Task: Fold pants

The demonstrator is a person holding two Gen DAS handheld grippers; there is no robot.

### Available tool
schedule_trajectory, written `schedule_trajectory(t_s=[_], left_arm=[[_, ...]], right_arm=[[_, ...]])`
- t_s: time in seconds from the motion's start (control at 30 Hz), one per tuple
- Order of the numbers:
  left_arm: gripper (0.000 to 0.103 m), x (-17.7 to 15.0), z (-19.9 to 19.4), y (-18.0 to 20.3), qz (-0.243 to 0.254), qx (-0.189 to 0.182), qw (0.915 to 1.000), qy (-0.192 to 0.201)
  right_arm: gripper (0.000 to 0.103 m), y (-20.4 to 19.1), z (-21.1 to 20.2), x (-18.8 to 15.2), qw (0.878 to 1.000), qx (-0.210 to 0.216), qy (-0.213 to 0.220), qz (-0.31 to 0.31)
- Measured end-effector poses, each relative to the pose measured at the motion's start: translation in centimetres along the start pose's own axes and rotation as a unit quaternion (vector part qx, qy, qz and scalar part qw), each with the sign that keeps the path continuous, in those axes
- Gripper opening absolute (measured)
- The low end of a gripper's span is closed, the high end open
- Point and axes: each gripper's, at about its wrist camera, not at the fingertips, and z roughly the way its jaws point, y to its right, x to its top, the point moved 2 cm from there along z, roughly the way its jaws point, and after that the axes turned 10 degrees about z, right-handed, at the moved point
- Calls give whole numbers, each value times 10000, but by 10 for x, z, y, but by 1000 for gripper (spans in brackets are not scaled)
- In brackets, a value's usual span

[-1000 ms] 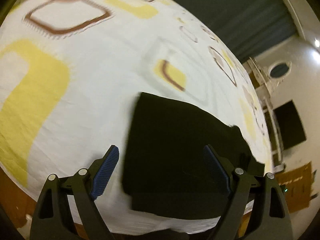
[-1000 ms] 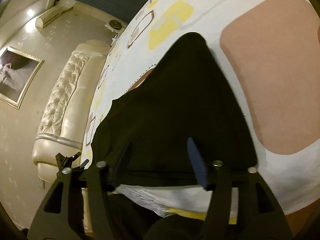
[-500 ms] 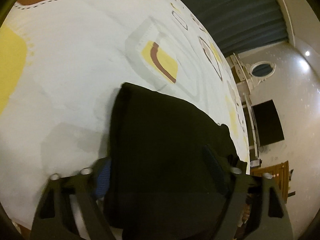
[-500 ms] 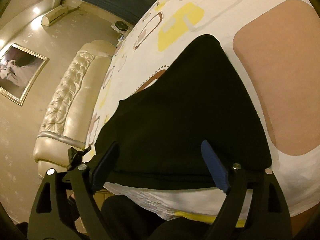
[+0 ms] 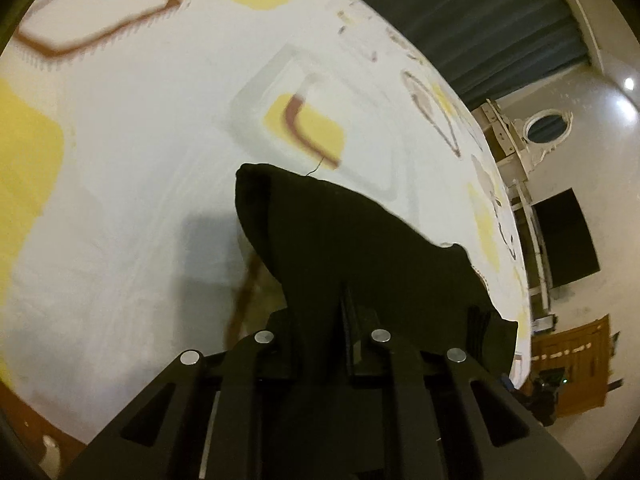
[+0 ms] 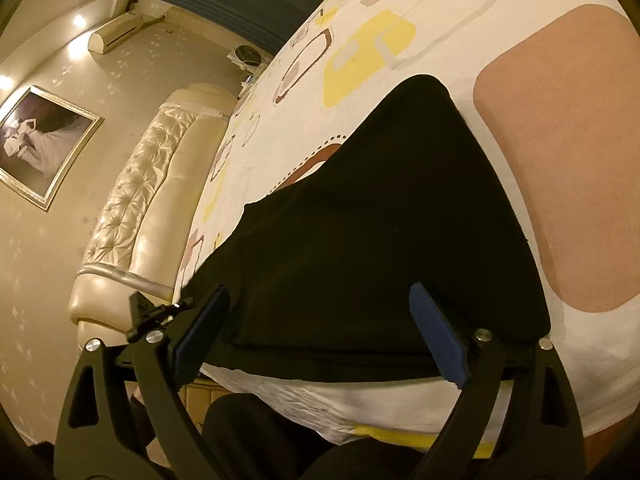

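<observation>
Left gripper [image 5: 346, 312] has just closed, pinching the pants [image 5: 360, 248], as right gripper [image 6: 320, 332] spreads wide over them, ready for another fold.

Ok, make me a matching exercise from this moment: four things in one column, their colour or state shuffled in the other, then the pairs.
Things:
1. left gripper
2. right gripper
3. pants
4. headboard

States:
A. tufted cream
B. open, nothing pinched
C. black, lying on the bedspread
D. shut on cloth

Pairs: 1-D, 2-B, 3-C, 4-A
</observation>
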Motion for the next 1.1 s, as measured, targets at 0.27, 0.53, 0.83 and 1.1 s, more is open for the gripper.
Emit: schedule_trajectory(t_s=[0.27,0.53,0.83,1.1], left_arm=[[14,11,-27,83,760,687,9946,162],[14,-1,-36,158,1791,1263,9753,292],[14,-12,-17,231,2365,1556,9585,340],[14,-24,24,284,2510,1553,9553,170]], right_arm=[[99,-2,2,0,10000,-2,42,-20],[100,1,1,-1,10000,51,75,-26],[101,0,1,-1,9999,30,110,-73],[101,-2,1,-3,9998,15,149,-117]])
